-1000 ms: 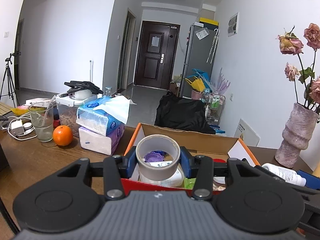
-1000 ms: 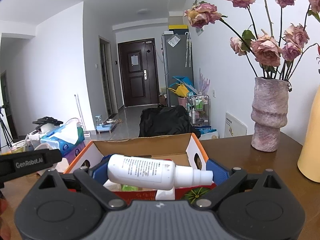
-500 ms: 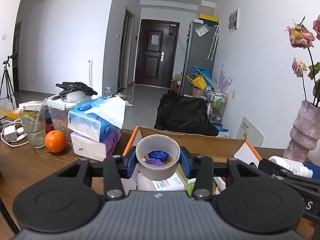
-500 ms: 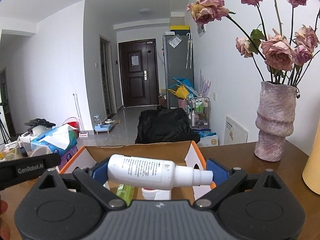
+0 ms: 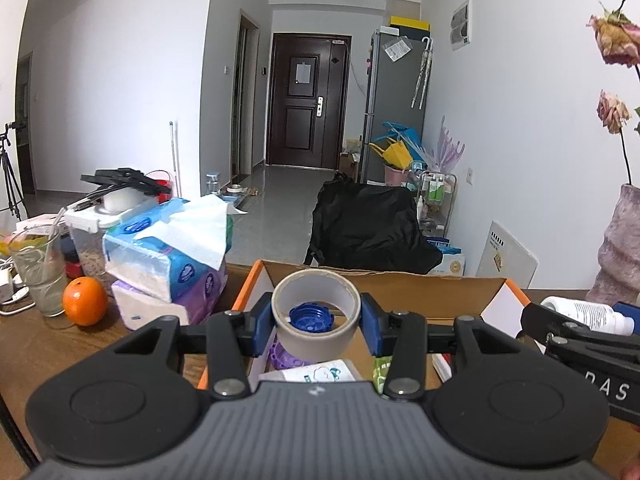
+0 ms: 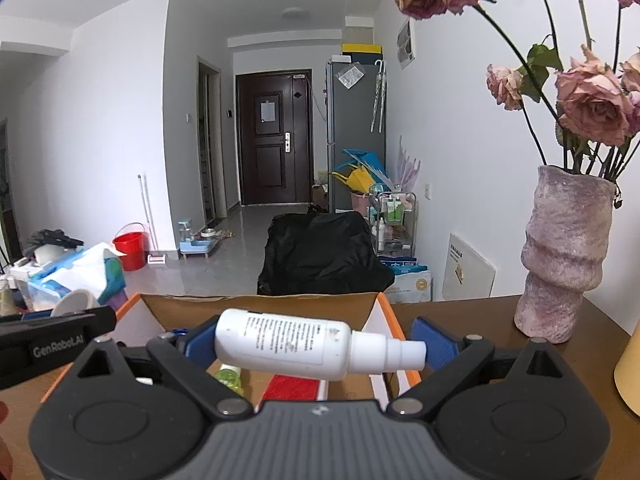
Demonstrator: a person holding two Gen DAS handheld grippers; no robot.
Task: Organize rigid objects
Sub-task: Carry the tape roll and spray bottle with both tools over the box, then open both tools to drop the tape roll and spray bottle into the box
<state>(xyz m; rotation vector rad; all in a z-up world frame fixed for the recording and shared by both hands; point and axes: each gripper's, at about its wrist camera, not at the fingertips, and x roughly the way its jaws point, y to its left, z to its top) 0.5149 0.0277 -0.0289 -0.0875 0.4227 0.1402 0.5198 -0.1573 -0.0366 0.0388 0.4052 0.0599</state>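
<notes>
Step in hand, as judged: delivery of two held items to the cardboard box, an open carton with orange-edged flaps on the wooden table. The left gripper is clamped on a roll of tape, blue pads pressing on its outer wall at either side, the roll's open core facing up and poised over the box interior. Below it lie a blue cap, a purple ring-shaped piece and a white packet. The right gripper is clamped endwise on a white spray bottle, held crosswise with its nozzle toward the right pad, over the right-hand part of the same box. Neither item has been released; both hang above the contents. The next move calls for lowering each load into a free spot inside the walls and then parting the jaws. The bottle's width needs care near the flap. Tissue packs and an orange stand left of the box, apart from it.
</notes>
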